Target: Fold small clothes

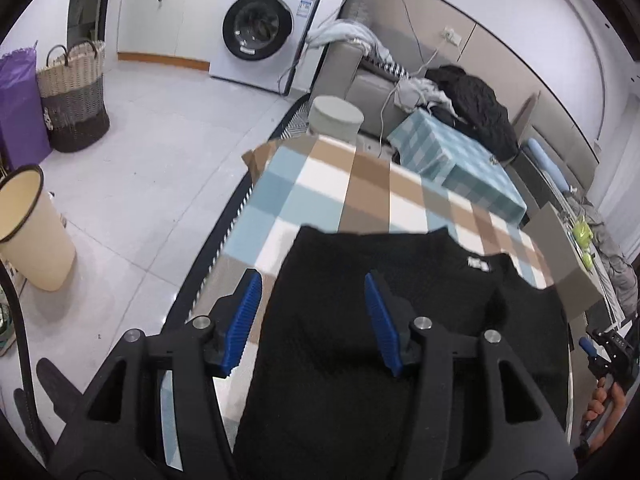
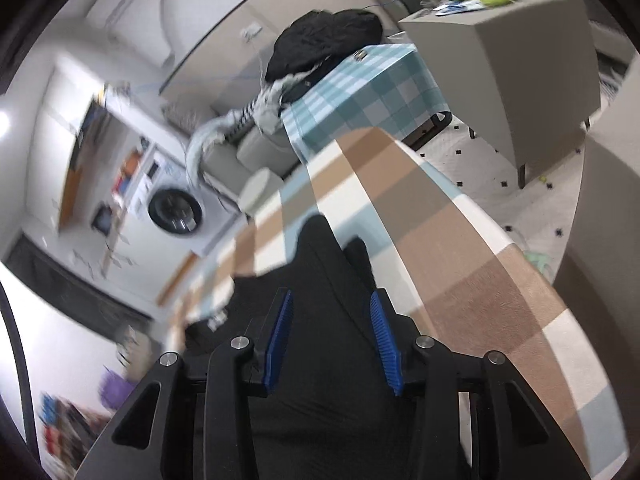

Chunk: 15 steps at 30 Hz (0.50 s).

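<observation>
A black knit garment lies flat on a table with a blue, brown and white checked cloth. A white label shows near its far right corner. My left gripper is open above the garment's near left part, its blue pads wide apart, the left pad over the cloth. In the right wrist view the garment lies under my right gripper, which is open over it. That view is motion-blurred. The right gripper's handle and a hand show at the left wrist view's right edge.
A second table with a teal checked cloth stands beyond, with a black clothes pile on a grey sofa. A washing machine, wicker basket, cream bin and grey stool stand on the floor to the left.
</observation>
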Each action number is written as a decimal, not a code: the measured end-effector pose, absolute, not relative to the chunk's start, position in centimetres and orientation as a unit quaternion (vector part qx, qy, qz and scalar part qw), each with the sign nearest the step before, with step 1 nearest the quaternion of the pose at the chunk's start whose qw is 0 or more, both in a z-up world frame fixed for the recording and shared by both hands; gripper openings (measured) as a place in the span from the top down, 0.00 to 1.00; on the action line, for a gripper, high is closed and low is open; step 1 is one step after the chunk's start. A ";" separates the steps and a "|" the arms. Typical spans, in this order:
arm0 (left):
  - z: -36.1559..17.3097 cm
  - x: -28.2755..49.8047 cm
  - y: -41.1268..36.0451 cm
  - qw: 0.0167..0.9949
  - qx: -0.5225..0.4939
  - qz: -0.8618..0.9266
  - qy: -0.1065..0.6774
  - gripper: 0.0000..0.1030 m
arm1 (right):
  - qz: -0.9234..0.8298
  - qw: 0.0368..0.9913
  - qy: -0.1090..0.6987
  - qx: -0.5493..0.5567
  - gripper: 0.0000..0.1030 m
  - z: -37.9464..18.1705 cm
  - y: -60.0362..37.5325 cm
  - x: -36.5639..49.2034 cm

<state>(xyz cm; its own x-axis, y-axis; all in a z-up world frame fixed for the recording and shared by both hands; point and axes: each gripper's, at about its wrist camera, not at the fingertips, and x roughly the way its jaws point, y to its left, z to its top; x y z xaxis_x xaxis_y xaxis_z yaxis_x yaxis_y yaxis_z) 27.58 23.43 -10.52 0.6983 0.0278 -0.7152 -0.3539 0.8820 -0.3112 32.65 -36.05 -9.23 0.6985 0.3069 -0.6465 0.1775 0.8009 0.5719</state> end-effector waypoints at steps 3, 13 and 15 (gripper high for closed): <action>-11.9 27.8 22.8 0.887 -0.216 0.104 0.394 0.52 | 0.019 0.870 0.426 0.247 0.55 -10.3 -34.9 32.9; -15.9 26.5 18.0 0.873 -0.151 0.070 0.458 0.52 | 0.038 0.867 0.479 0.129 0.54 -13.1 -31.5 32.3; -16.5 26.5 16.6 0.872 -0.124 0.061 0.469 0.52 | 0.041 0.867 0.484 0.112 0.51 -13.1 -30.8 32.1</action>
